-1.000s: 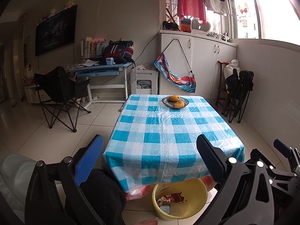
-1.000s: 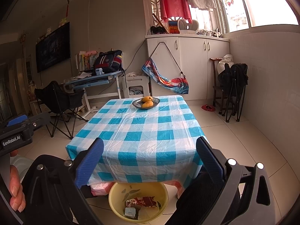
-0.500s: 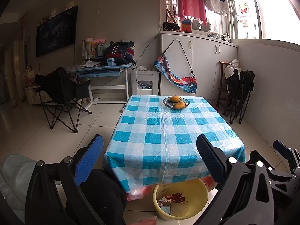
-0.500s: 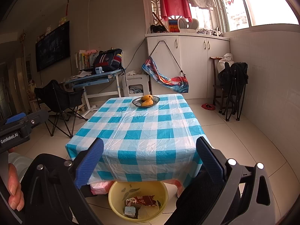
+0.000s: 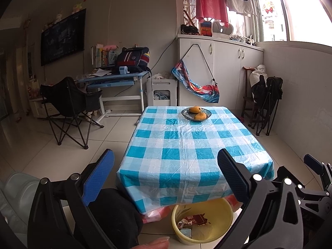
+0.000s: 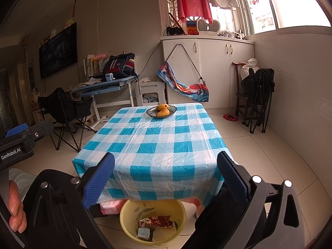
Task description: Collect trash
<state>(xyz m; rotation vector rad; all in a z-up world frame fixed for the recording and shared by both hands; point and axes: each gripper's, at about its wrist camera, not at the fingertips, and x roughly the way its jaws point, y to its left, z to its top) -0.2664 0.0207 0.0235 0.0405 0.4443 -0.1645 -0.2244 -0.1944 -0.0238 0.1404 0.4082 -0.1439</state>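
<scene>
A yellow basin [image 5: 217,211] [image 6: 128,209] stands on the floor, half under the near edge of the table, with wrappers and a small box [image 6: 154,226] inside. My left gripper [image 5: 166,172] is open and empty, held above the near left corner of the table. My right gripper [image 6: 166,174] is open too, with nothing between its fingers, above the near table edge and the basin. The blue-and-white checked tablecloth [image 5: 193,145] [image 6: 157,145] carries only a dark dish of mangoes [image 5: 196,113] [image 6: 161,110] at its far end.
A black folding chair [image 5: 68,103] and a blue desk [image 5: 116,78] stand at the left. White cabinets [image 6: 207,68] line the back wall. Folded black chairs [image 6: 257,95] lean by the right wall. A hand [image 6: 15,213] holds the left gripper's handle.
Both grippers have risen and drawn back slightly, so the table sits a little lower and farther in view. Both stay open.
</scene>
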